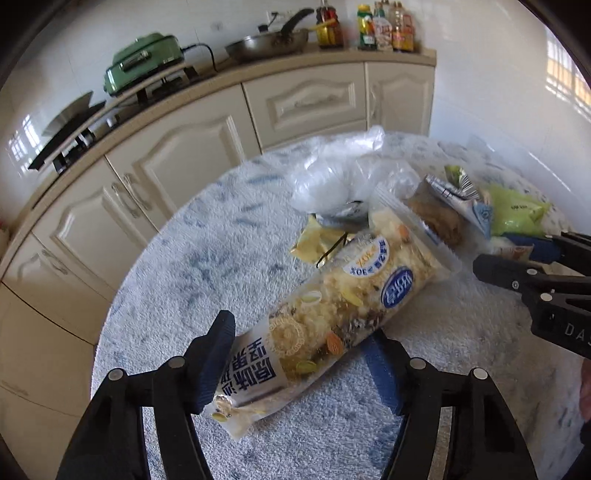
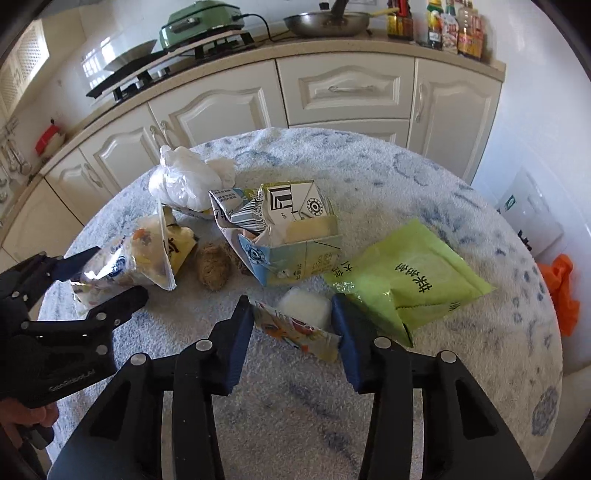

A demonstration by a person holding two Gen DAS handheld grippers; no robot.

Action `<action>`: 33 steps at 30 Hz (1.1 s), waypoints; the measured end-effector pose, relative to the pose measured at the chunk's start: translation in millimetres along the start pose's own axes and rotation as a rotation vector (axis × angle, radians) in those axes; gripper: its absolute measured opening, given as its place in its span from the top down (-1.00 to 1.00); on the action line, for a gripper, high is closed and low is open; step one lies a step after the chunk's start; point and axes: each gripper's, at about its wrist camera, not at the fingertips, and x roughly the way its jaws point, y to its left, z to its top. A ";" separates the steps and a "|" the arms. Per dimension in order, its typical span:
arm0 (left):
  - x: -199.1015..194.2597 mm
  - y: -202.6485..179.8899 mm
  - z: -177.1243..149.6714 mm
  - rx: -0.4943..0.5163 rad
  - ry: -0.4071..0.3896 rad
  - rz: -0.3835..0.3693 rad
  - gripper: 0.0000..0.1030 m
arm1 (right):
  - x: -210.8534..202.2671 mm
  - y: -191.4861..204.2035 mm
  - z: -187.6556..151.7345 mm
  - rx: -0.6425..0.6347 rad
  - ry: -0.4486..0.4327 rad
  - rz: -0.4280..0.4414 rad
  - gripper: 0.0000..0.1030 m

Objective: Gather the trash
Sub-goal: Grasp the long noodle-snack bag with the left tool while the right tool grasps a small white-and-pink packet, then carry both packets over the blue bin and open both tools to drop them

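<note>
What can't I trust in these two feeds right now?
- Left tool: whether it grips the snack bag, left wrist view.
- Flattened carton: hides trash behind it, right wrist view.
- Right tool: wrapper contact unclear.
- Bottle labels: too small.

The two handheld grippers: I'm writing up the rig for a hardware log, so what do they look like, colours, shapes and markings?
Both match. The left gripper and right gripper have black angular plastic bodies with silver round bolt heads, and two tapered fingers tipped with dark blue pads. White lettering is printed on the side of each body, only partly legible. No cables show. A bare hand grips the left one.
</note>
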 end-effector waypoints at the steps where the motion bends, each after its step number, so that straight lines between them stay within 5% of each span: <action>1: -0.4 -0.6 -0.6 -0.001 0.003 -0.020 -0.12 | -0.9 -1.3 -1.4 -0.001 -0.002 0.006 0.16; 3: -1.4 0.7 -0.6 -0.026 0.007 -0.061 0.20 | -3.7 -4.7 -4.6 0.003 -0.006 0.025 0.16; 13: -0.9 12.1 -27.6 -0.225 0.008 -0.235 0.35 | -28.8 -19.8 -20.4 0.040 0.008 0.095 0.16; 21: -15.4 13.6 -46.6 -0.293 -0.046 -0.243 0.40 | -55.1 -37.3 -33.9 0.069 -0.016 0.103 0.16; 33: -71.5 -30.9 -47.9 -0.267 -0.106 -0.245 0.41 | -100.9 -63.7 -45.7 0.102 -0.084 0.113 0.16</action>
